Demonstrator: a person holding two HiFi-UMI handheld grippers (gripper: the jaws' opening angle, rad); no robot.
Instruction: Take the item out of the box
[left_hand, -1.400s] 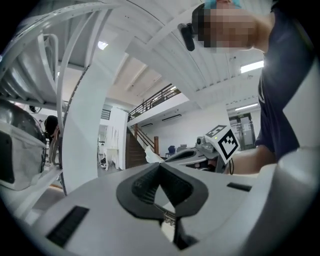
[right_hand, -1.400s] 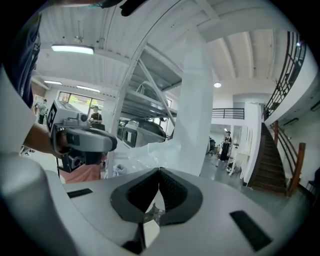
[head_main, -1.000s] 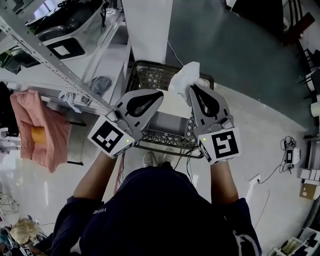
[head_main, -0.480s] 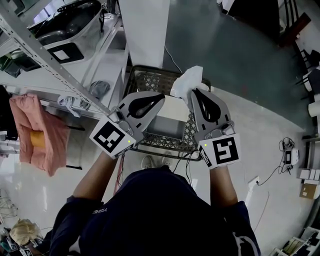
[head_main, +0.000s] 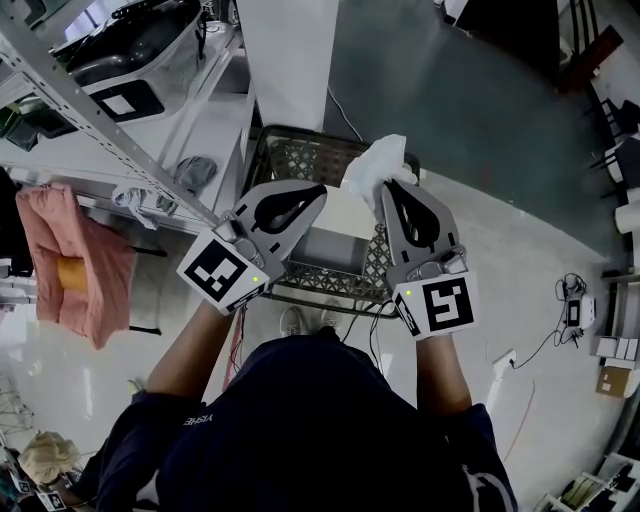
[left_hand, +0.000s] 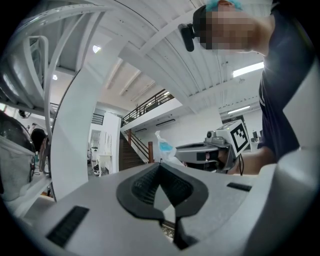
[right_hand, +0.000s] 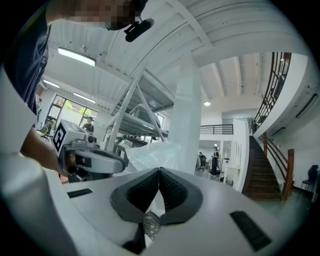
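Note:
My right gripper (head_main: 386, 186) is shut on a crumpled white plastic bag (head_main: 375, 162), held up over the black mesh basket (head_main: 300, 155). A pale open box (head_main: 330, 250) sits in that basket, below both grippers. My left gripper (head_main: 322, 190) is shut with nothing in it, just left of the bag. In the left gripper view, the bag (left_hand: 164, 146) shows a blue patch and sticks up from the right gripper (left_hand: 210, 152). In the right gripper view, the translucent bag (right_hand: 150, 149) rises past the closed jaws, with the left gripper (right_hand: 92, 160) beside it.
A metal shelf rack (head_main: 90, 110) runs along the left, with a black tub (head_main: 130, 40) on it and a pink cloth (head_main: 75, 260) hanging below. A white pillar (head_main: 290, 60) stands behind the basket. Cables and small boxes (head_main: 580, 310) lie on the floor at right.
Both grippers have drifted slightly to the right and the bag with them. The right gripper's hold on the bag is unchanged, and the left stays shut.

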